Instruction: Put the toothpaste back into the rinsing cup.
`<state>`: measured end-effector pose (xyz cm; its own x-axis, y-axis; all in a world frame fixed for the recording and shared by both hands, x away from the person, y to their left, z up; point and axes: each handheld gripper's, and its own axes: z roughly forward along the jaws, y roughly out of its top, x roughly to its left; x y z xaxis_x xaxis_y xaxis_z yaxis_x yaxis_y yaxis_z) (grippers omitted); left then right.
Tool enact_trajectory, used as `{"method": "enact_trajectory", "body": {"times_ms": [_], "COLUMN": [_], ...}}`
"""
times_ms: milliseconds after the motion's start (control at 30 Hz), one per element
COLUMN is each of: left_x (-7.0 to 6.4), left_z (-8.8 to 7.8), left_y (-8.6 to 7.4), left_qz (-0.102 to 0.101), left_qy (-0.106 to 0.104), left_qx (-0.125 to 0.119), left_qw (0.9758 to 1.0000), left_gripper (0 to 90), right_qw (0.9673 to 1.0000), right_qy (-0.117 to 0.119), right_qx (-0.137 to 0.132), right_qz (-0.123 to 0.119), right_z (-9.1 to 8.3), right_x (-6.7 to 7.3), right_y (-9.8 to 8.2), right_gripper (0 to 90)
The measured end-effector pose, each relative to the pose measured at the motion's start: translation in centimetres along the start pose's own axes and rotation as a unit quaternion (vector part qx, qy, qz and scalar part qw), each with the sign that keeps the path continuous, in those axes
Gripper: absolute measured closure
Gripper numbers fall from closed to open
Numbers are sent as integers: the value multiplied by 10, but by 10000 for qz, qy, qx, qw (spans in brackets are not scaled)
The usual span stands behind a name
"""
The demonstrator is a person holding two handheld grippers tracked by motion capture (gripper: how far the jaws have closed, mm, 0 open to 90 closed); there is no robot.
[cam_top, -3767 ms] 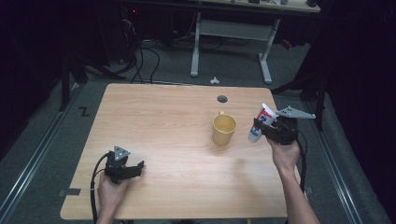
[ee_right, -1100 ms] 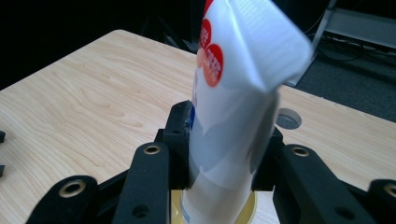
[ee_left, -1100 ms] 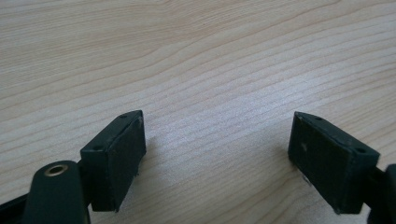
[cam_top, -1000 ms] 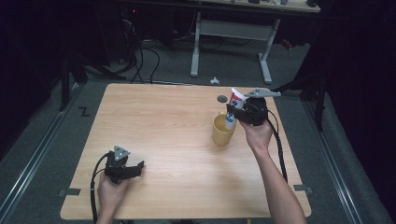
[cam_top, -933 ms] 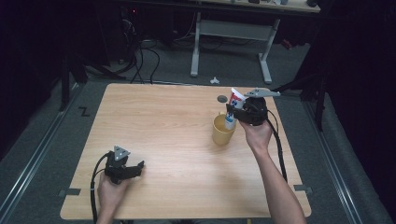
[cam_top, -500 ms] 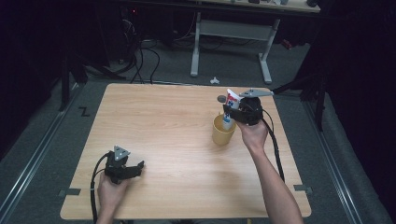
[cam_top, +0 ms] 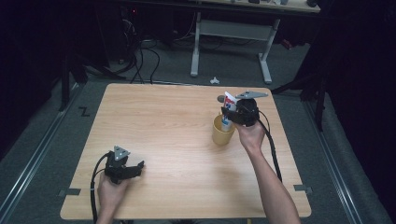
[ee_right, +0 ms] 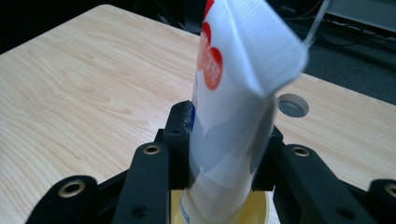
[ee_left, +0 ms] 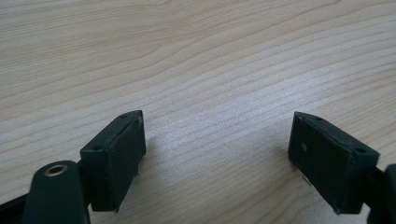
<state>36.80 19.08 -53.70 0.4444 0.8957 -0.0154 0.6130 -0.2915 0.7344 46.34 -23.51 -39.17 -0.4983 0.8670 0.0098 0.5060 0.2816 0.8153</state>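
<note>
Right hand-held gripper (cam_top: pixel 232 114): I am pinching the toothpaste tube (ee_right: pixel 233 107), holding it upright over the yellow cup (cam_top: pixel 222 132).
Left hand-held gripper (ee_left: pixel 219 163): spread, resting on the worktop (cam_top: pixel 163 121).
Left to do: letting go.

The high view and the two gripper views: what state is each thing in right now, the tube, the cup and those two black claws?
Toothpaste tube: upright, crimped end up, lower end inside the cup, clamped between jaws.
Yellow cup: upright on the table, holding the tube's lower end.
Right gripper: shut on the tube, over the cup.
Left gripper: open, nothing between its jaws, low over bare wood.
Wooden table: level.
</note>
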Motion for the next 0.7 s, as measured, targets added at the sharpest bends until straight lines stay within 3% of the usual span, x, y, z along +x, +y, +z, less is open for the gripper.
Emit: {"method": "enact_trajectory", "body": {"times_ms": [700], "left_x": [0], "left_z": [0], "left_y": [0], "left_qz": [0], "left_qy": [0], "left_qx": [2], "left_qw": [10000], "left_gripper": [195], "right_qw": [9998], "right_qy": [1], "right_qx": [223], "right_qz": [6], "right_z": [15], "right_x": [3], "right_y": [-6], "right_gripper": [665]}}
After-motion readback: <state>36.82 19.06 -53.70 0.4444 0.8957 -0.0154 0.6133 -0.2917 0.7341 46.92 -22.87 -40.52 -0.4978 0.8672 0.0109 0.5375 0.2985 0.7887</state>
